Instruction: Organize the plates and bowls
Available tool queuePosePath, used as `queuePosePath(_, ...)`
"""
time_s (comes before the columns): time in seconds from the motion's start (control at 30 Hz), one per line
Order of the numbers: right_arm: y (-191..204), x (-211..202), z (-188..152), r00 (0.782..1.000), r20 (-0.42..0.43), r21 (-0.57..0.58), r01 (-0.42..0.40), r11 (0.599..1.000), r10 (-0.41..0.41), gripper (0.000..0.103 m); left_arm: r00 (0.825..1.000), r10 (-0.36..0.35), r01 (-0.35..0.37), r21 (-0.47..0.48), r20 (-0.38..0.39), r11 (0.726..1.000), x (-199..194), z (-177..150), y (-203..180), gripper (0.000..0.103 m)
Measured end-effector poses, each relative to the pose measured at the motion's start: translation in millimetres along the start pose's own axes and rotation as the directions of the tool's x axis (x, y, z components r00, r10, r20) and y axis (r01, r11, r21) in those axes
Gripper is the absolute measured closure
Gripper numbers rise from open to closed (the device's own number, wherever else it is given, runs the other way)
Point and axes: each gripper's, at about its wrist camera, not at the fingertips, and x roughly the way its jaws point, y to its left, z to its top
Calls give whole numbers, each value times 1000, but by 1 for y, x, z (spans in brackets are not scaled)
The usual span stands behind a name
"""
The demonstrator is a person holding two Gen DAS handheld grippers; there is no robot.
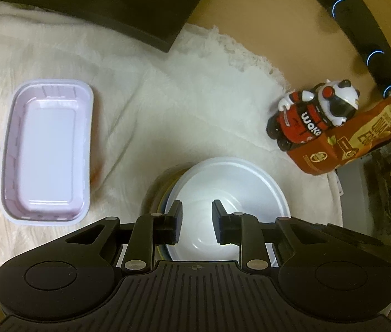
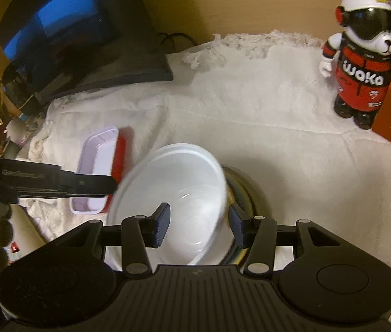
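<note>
A white bowl [image 1: 228, 188] sits tilted on top of a stack of darker bowls [image 1: 156, 193] on a white fleece cloth [image 1: 167, 110]. My left gripper [image 1: 195, 221] is open, its fingers hanging over the bowl's near side. In the right wrist view the same white bowl [image 2: 173, 182] leans to the left over the stack [image 2: 239, 191]. My right gripper [image 2: 199, 222] is open, its fingers either side of the bowl's right rim. A pale lilac rectangular tray [image 1: 48, 152] lies to the left; in the right wrist view the tray [image 2: 98, 152] rests on a red one [image 2: 122, 155].
A panda figurine [image 1: 311, 113] and a red-brown carton [image 1: 347, 144] stand at the right; the figurine [image 2: 361, 63] also shows in the right wrist view. A dark monitor base [image 2: 107, 63] sits at the back. The left gripper's arm [image 2: 43, 179] reaches in from the left.
</note>
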Motion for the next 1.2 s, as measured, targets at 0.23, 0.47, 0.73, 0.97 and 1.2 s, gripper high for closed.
queuePosePath(0.23, -13, 4, -1, 999, -4, 21, 49, 999, -48, 55, 998, 40, -41, 22, 45, 999, -10, -2, 2, 77)
queuePosePath(0.47, -26, 14, -6, 995, -23, 23, 102, 995, -101, 56, 996, 85, -86, 26, 15, 996, 6, -8, 5, 77)
queuePosePath(0.73, -35, 17, -9, 993, -28, 39, 116, 992, -115, 56, 997, 73, -73, 52, -11, 996, 15, -15, -5, 78)
queuePosePath(0.97, -34, 12, -9, 994, -10, 43, 107, 993, -107, 56, 997, 74, -75, 64, 9, 995, 10, -15, -10, 78)
queuePosePath(1.2, -15, -4, 3, 993, 57, 17, 107, 994, -108, 56, 999, 45, -46, 57, 25, 997, -6, -14, 1, 78)
